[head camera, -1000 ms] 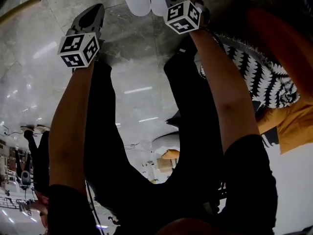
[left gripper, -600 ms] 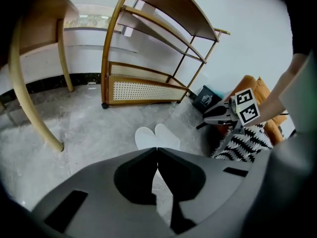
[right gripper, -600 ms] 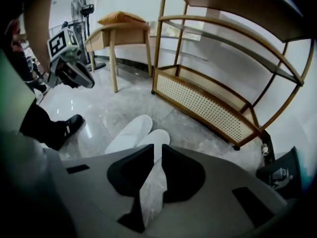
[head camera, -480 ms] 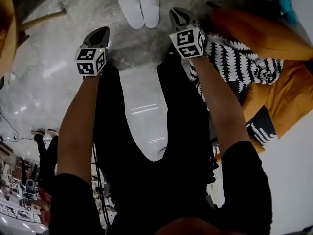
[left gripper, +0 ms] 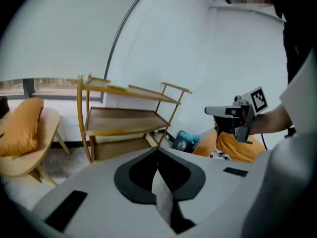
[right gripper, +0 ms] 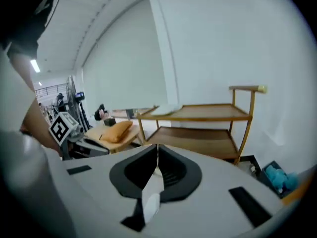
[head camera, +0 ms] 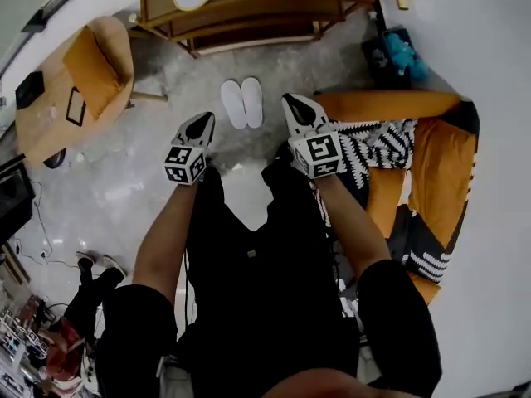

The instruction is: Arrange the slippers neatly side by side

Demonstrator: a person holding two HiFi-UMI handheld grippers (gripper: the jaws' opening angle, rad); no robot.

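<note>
Arranging step looks done, i.e. the white slippers [head camera: 235,104] lie side by side on the grey floor [head camera: 141,181], long edges just about touching and toes level. They point toward the wooden shelf rack [head camera: 249,11], w/ the orange sofa [head camera: 440,164] and its black-and-white throw [head camera: 377,152] off to the person's right. Left gripper [head camera: 204,123] hangs above the floor just beside the pair on the left. Its jaws are pressed together w/ nothing btwn them, and its own view shows the tips meeting against the rack and wall, no slipper in sight. Right gripper [head camera: 295,106] is the same on the other side: jaws together, empty, aimed out at the rack, not down. So neither has hold of anything and both are well clear of the pair. Next move prob. calls for little, just a check that heels line up. If a nudge is needed, one gripper must drop to floor level and push gently at a slipper's outer edge w/out skewing the other one.
</note>
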